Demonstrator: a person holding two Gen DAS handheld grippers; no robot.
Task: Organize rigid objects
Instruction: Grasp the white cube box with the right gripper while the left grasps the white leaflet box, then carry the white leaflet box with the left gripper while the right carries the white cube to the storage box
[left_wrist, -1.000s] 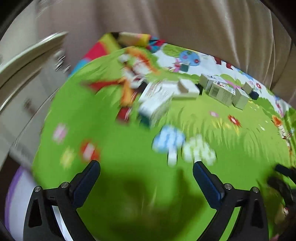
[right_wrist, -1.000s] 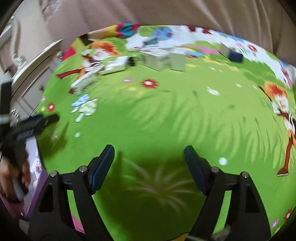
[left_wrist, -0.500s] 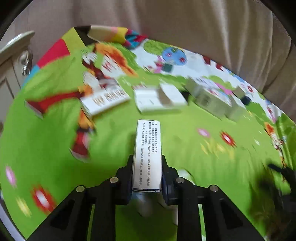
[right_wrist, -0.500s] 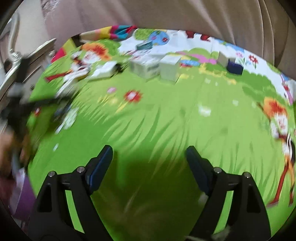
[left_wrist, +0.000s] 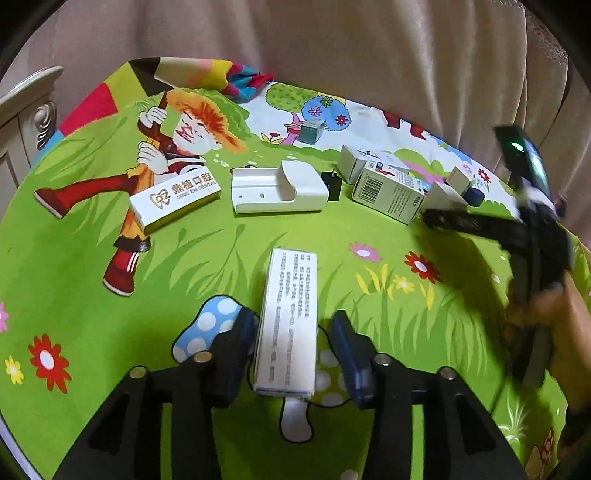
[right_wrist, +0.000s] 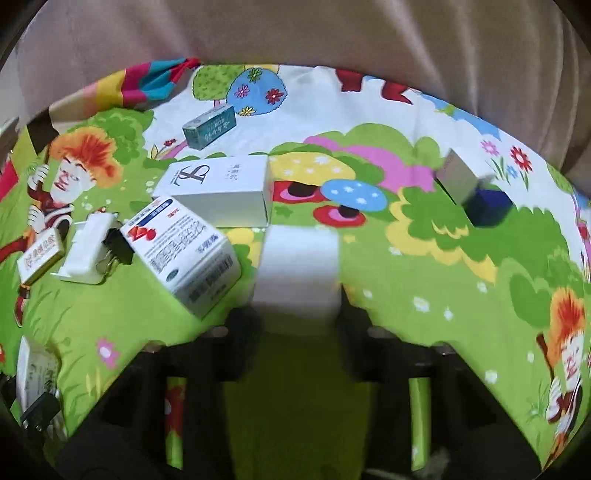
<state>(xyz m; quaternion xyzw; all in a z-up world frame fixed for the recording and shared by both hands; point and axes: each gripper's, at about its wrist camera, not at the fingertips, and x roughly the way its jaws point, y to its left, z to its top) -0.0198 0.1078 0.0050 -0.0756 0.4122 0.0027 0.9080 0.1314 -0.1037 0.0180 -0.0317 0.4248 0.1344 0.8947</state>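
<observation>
Jaws of the left gripper (left_wrist: 293, 325) have just opened off the long white box (left_wrist: 288, 321); right gripper (right_wrist: 301, 317), just closing, clamps a plain white box (right_wrist: 299, 269).

Mat (left_wrist: 92, 258): bright green cartoon print, fills most of both frames; red-haired figure at upper left, blue spotted mushroom at lower centre, flowers at lower left. Curtain (left_wrist: 332, 48): beige, hangs in folds across the top of both frames, behind the mat's far edge. Furniture (left_wrist: 33, 107): cream, carved edge, at the left border.
</observation>
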